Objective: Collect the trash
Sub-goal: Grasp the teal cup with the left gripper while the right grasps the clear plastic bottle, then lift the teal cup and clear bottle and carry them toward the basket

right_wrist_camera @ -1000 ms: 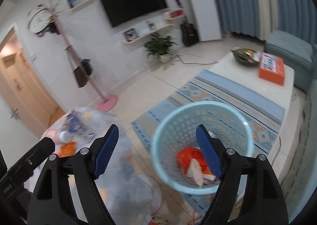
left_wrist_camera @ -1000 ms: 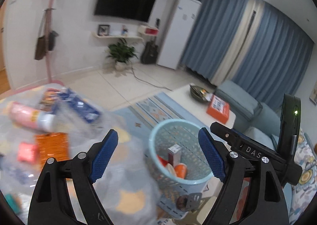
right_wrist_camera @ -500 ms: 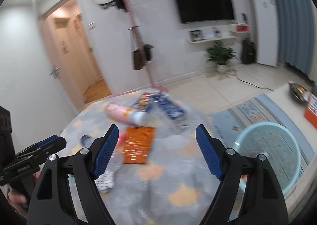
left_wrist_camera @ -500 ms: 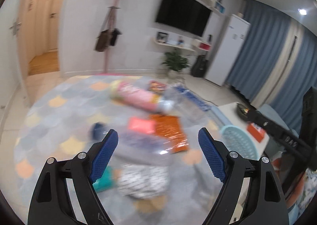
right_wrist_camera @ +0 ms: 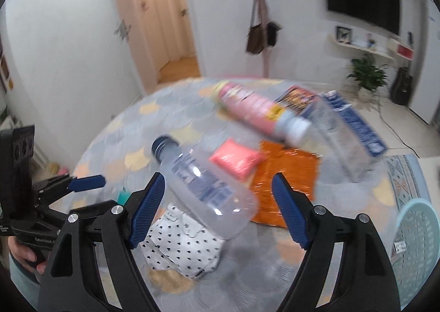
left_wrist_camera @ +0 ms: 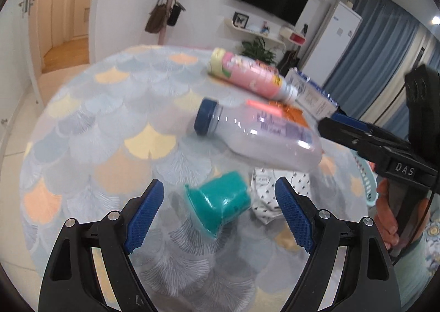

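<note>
Trash lies on a round table with a scale-patterned cloth (left_wrist_camera: 110, 130). My left gripper (left_wrist_camera: 220, 215) is open, with a tipped teal cup (left_wrist_camera: 220, 202) between its fingers. My right gripper (right_wrist_camera: 217, 207) is open over a clear bottle with a blue cap (right_wrist_camera: 203, 174), also in the left wrist view (left_wrist_camera: 261, 136). A white dotted wrapper (right_wrist_camera: 181, 243), a pink packet (right_wrist_camera: 236, 159), an orange foil packet (right_wrist_camera: 286, 174), a pink bottle (right_wrist_camera: 258, 111) and a blue box (right_wrist_camera: 354, 125) lie around. The light blue basket (right_wrist_camera: 415, 232) stands at the right, below the table.
The right gripper's body shows at the right in the left wrist view (left_wrist_camera: 385, 147), and the left gripper's at the left in the right wrist view (right_wrist_camera: 55, 188). A coat stand (right_wrist_camera: 261, 34) and a doorway stand behind the table.
Both grippers have swung away from the basket to the table and come down close over the trash. Both stay open.
</note>
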